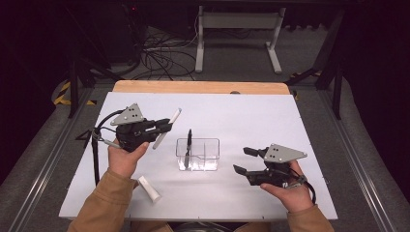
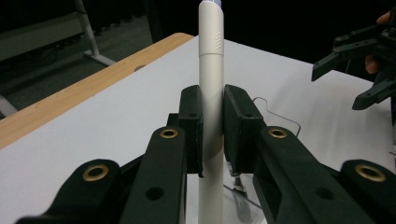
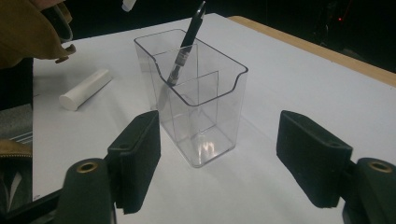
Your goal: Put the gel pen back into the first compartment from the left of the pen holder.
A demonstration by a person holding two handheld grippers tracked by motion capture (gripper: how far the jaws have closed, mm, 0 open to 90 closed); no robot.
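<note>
Gripping an unlabelled white pen [image 2: 211,93], left hand-held gripper [image 2: 213,123] clamps it.

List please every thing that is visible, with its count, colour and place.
holder: 1, clear, table centre
black pen: 1, black, leaning in the holder
white pen: 1, white, clamped in the left hand-held gripper
cap: 1, white, lying on the table near the left sleeve
table: 1, white top, wooden far edge
left hand-held gripper: 1, black, raised left of the holder
right hand-held gripper: 1, black, open, right of the holder
</note>
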